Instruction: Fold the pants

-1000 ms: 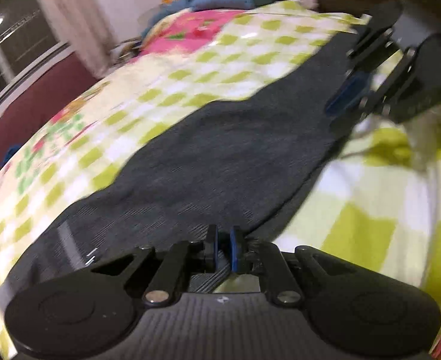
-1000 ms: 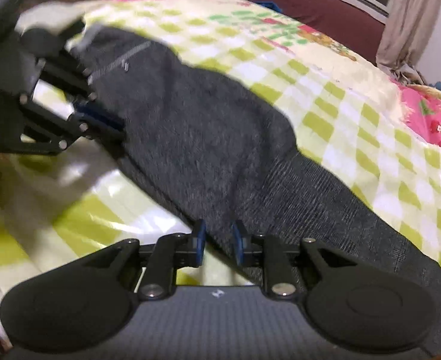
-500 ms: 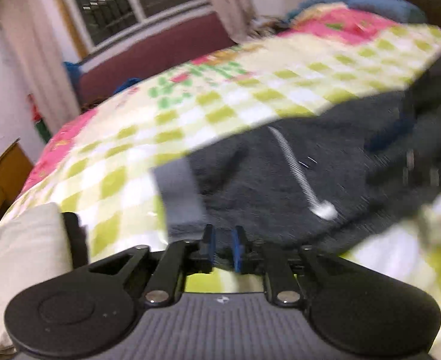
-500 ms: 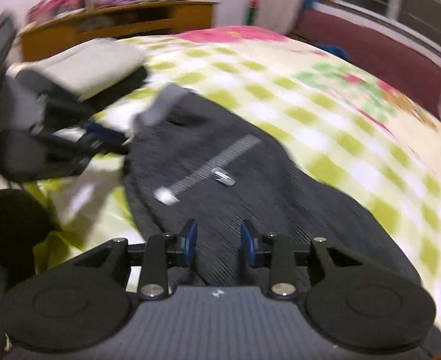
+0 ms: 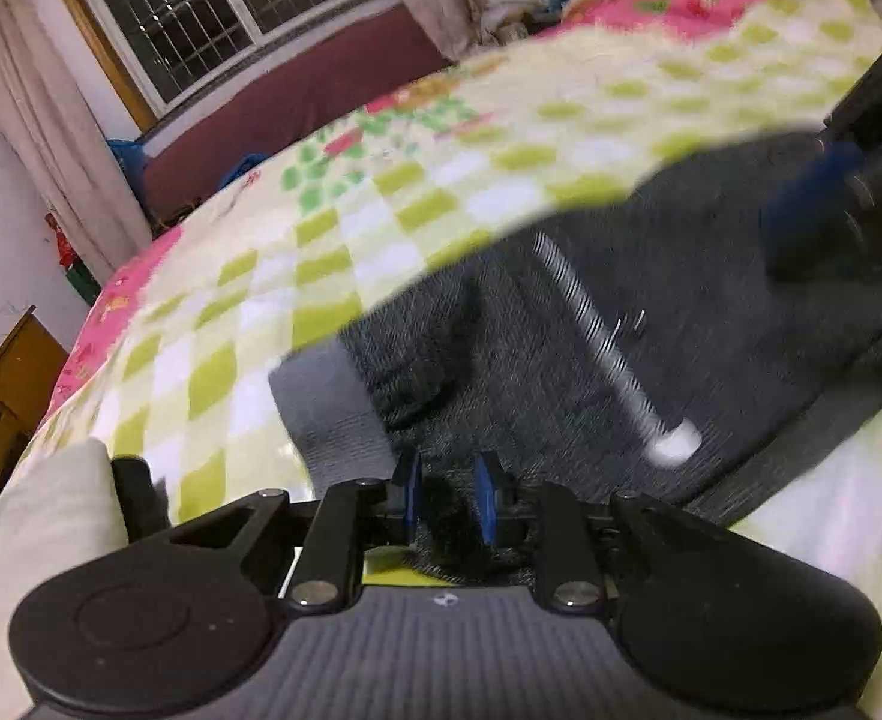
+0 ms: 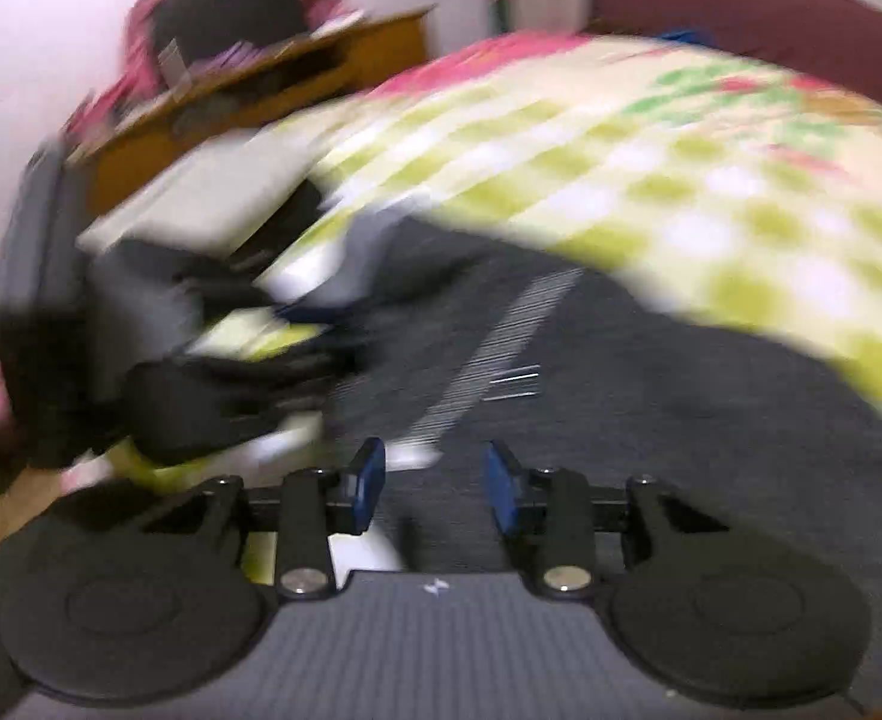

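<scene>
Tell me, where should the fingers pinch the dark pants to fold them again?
Probably the pale grey waistband at the end of the pants. It is a flat, firm strip lying on the bedspread, so slide in low from that open end beside the left gripper.

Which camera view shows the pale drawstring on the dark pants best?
The left wrist view. There the drawstring runs sharp enough across the pants down to its white tip. The right wrist view shows the same drawstring only as a blurred grey streak; its tip is smeared.

right gripper gaping over pants
</scene>
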`<state>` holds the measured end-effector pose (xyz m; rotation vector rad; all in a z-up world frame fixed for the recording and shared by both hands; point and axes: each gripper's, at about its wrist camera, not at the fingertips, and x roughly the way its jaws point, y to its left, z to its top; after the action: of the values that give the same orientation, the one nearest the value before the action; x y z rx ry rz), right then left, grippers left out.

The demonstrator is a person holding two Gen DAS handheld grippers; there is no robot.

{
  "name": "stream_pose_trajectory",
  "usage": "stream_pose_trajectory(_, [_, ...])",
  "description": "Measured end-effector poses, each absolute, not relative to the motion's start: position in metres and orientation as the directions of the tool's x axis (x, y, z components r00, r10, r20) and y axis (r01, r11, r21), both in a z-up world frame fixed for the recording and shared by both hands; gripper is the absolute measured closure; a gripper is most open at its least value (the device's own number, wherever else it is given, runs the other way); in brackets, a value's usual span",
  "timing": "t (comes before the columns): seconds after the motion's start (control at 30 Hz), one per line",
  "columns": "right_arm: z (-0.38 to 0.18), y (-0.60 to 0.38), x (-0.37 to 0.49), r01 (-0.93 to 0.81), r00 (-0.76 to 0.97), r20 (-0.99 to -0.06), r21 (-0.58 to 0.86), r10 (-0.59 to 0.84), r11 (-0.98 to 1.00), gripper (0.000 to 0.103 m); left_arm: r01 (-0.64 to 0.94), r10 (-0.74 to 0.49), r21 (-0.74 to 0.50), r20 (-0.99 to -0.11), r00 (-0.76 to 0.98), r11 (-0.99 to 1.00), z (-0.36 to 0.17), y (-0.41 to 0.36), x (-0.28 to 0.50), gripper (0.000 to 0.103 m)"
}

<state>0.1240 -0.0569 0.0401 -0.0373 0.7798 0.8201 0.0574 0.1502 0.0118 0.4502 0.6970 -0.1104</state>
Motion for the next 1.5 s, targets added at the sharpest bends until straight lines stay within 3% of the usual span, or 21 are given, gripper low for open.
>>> stream_pose_trajectory(0.13, [0.031,-0.155,0.178,-0.475,0.574,-0.643,0.244,0.507,0.846,0.06,0.33,-0.114,0.257,-0.607,0.786,0.908,0.036,0.115,0.069,0.066])
stream_pose_trajectory(0.2, [0.015,-0.185,0.209,-0.417,0.549,-0.671,0.299,0.499,0.859,0.06,0.371,-0.175,0.216,-0.605,0.777,0.903,0.031,0.092,0.086,0.066])
stream_pose_trajectory(0.33, [-0.017,-0.22,0.246,-0.377,0.337,-0.632,0.589,0.698,0.715,0.06,0.453,-0.238,0.19,-0.643,0.728,0.871,0.008,0.053,0.1,0.066])
stream_pose_trajectory(0.53, [-0.024,-0.215,0.239,-0.458,0.105,-0.524,0.729,0.845,0.509,0.052,0.48,-0.23,0.186,-0.695,0.681,0.857,-0.015,0.048,0.096,0.065])
stream_pose_trajectory(0.77, [0.033,-0.191,0.185,-0.715,0.106,-0.597,0.51,0.795,0.478,0.052,0.486,-0.218,0.21,-0.698,0.682,0.848,-0.015,0.045,0.09,0.063])
stream_pose_trajectory(0.9, [0.042,-0.175,0.15,-0.809,0.233,-0.681,0.261,0.695,0.527,0.052,0.48,-0.214,0.222,-0.686,0.696,0.849,-0.017,0.045,0.087,0.063])
stream_pose_trajectory(1.0, [0.045,-0.174,0.14,-0.814,0.198,-0.67,0.295,0.716,0.501,0.052,0.474,-0.21,0.228,-0.679,0.704,0.851,-0.018,0.045,0.086,0.063])
stream_pose_trajectory(1.13, [0.053,-0.168,0.134,-0.837,0.226,-0.67,0.238,0.707,0.493,0.052,0.464,-0.205,0.232,-0.671,0.713,0.855,-0.019,0.043,0.083,0.063])
stream_pose_trajectory(1.33, [0.019,-0.15,0.186,-0.746,0.102,-0.613,0.474,0.784,0.468,0.051,0.456,-0.198,0.24,-0.664,0.721,0.857,-0.019,0.041,0.082,0.063])
stream_pose_trajectory(1.5, [-0.027,-0.13,0.241,-0.522,0.049,-0.505,0.723,0.862,0.453,0.051,0.454,-0.208,0.223,-0.662,0.72,0.863,-0.02,0.044,0.083,0.063])
